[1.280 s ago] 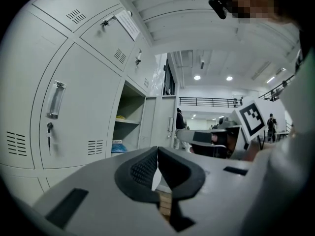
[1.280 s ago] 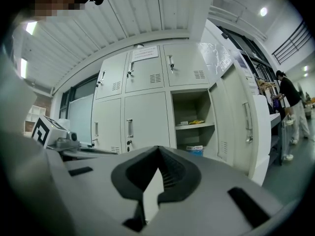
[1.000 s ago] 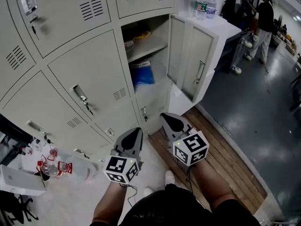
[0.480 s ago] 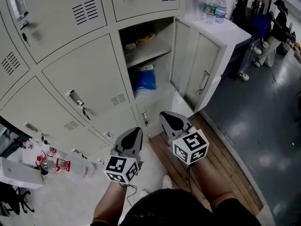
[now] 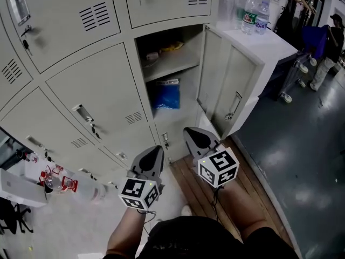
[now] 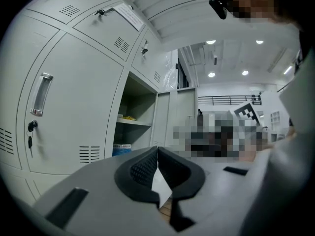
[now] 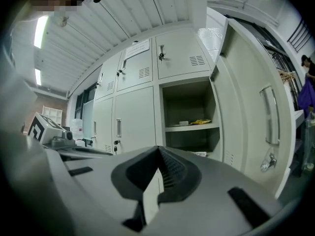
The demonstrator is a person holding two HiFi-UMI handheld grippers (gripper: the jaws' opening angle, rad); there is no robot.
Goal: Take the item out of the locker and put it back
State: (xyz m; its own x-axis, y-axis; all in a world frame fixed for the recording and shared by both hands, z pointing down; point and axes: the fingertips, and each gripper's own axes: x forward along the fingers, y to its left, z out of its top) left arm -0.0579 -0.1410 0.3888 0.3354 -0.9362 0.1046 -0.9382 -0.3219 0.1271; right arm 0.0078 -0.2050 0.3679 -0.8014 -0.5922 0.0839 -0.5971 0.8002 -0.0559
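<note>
An open grey locker (image 5: 178, 34) stands ahead, its door (image 5: 229, 82) swung out to the right. A blue bag (image 5: 165, 94) sits in the lower compartment, and a yellow item (image 5: 172, 46) lies on the shelf above it. In the right gripper view the yellow item (image 7: 201, 122) shows on the shelf. The blue bag (image 6: 121, 149) shows low in the left gripper view. My left gripper (image 5: 157, 150) and right gripper (image 5: 190, 131) are both shut and empty, held side by side well below and in front of the locker.
Closed locker doors (image 5: 94, 85) fill the left. Water bottles (image 5: 254, 16) stand on a white cabinet (image 5: 264, 42) behind the open door. A wooden platform (image 5: 259, 198) lies by my feet. Bottles and a white box (image 5: 21, 188) sit at the lower left. A person (image 5: 331, 53) stands far right.
The view has tilted and shifted slightly, so the locker sits a bit lower and more central. Both grippers hold the same place. The distant person has moved right.
</note>
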